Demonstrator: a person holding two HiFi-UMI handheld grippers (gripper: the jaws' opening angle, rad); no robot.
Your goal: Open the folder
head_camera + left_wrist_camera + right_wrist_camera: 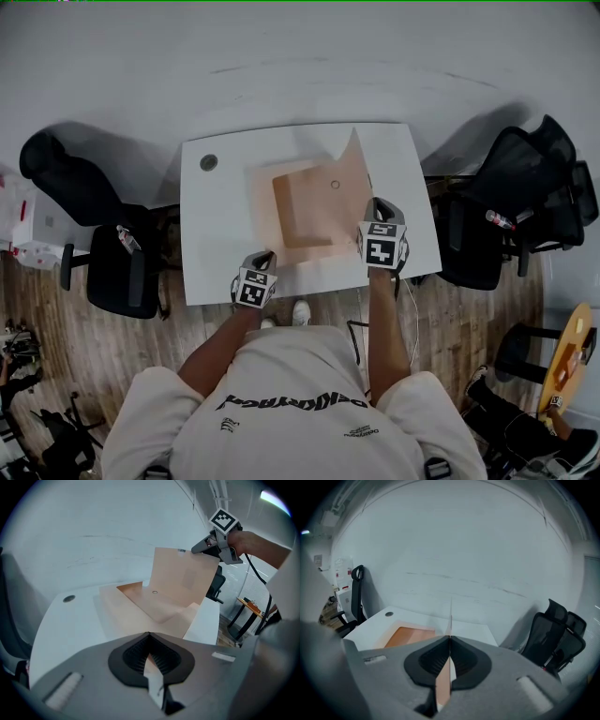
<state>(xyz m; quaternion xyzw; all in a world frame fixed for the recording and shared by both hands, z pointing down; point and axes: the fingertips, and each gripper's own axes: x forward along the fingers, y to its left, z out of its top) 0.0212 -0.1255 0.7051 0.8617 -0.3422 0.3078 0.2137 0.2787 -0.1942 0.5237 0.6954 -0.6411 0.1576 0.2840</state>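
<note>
On the white counter (220, 220) the peach folder (309, 216) lies half open, its back sheet flat and its cover (185, 581) tilted up steeply from the right side; the left hand-held gripper (266, 256) sits at the folder's near left corner, by the counter's near edge, its jaws pressed together on the thin lower sheet. The right hand-held gripper (379, 203) is above the folder's right side, jaws closed on the free edge of the raised cover, which runs edge-on between them in the right gripper view.
</note>
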